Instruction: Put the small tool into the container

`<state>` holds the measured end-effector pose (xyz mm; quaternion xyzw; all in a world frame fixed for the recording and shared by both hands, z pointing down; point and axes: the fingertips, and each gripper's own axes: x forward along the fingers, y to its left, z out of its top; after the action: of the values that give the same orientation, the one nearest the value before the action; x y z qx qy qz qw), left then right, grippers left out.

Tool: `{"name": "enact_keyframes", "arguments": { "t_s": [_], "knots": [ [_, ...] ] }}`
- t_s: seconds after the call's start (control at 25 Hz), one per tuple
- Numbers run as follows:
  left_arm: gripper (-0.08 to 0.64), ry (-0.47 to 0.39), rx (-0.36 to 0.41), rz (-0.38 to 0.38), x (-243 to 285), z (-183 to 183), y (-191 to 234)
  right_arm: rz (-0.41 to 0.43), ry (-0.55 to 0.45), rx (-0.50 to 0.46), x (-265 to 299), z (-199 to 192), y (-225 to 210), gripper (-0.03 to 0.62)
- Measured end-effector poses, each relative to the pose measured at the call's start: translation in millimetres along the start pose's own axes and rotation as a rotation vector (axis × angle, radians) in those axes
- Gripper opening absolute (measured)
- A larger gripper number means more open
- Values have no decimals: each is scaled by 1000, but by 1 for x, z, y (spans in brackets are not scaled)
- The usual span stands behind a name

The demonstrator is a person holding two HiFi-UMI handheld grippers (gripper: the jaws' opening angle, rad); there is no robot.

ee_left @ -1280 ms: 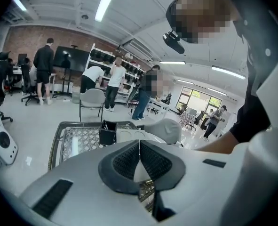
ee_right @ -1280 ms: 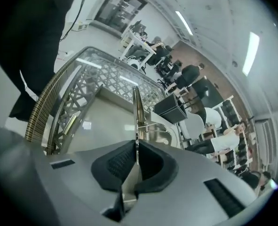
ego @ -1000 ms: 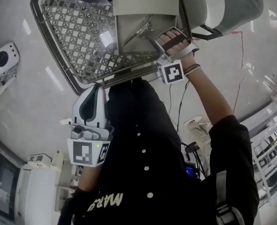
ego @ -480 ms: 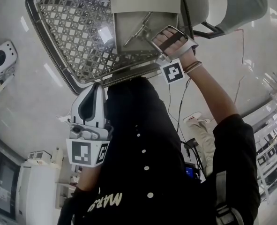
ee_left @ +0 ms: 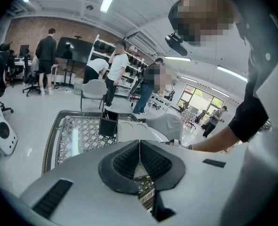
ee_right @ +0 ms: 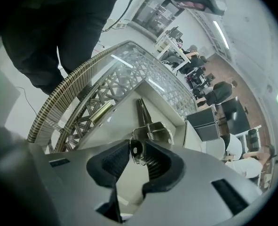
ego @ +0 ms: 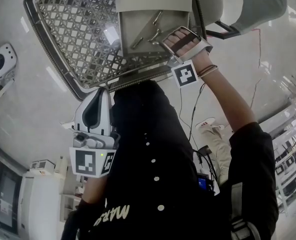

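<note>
Placing step: right gripper (ee_right: 138,155) is pinching the small tool (ee_right: 147,126) by its handle end, holding it inside the container (ee_right: 111,128), centre frame. Next move is probably spreading the jaws to drop it. Left gripper (ee_left: 139,158) is idling empty, jaws pressed together.

Right hand-held gripper (ego: 163,40), small tool (ego: 153,35), over container (ego: 137,4)

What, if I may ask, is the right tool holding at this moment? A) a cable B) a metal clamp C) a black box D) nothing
B: the right gripper view shows the right tool shut on the handle end of the clamp, above the container.
</note>
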<state>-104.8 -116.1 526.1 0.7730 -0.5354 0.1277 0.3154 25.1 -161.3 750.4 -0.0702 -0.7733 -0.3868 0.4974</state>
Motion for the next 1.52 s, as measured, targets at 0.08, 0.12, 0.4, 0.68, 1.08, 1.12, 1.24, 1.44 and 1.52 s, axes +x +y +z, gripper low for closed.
{"name": "enact_keyframes", "arguments": {
  "t_s": [0.08, 0.12, 0.4, 0.68, 1.08, 1.12, 1.24, 1.44, 1.52],
  "knots": [
    [29, 1, 1, -3, 0, -1, -1, 19, 1, 21, -1, -1, 3, 118],
    [29, 2, 1, -3, 0, -2, -1, 26, 1, 31, -1, -1, 4, 118],
    [29, -3, 1, -12, 1, -4, -2, 42, 14, 45, -9, -7, 14, 97],
    [29, -16, 17, -20, -3, 1, -8, -9, 21, 53, -20, -6, 2, 17],
    [29, -116, 90, -43, -23, 47, -32, -208, 39, 139, -96, 0, -57, 14],
    [29, -129, 103, -45, -25, 53, -34, -238, 33, 178, -107, 1, -67, 14],
    [29, -168, 143, -55, -28, 69, -41, -324, 13, 293, -138, 3, -96, 14],
    [29, -222, 193, -66, -35, 95, -53, -420, -33, 474, -191, 7, -134, 14],
    [29, -241, 208, -72, -41, 104, -59, -463, -64, 587, -214, 9, -145, 14]
  ]
}}
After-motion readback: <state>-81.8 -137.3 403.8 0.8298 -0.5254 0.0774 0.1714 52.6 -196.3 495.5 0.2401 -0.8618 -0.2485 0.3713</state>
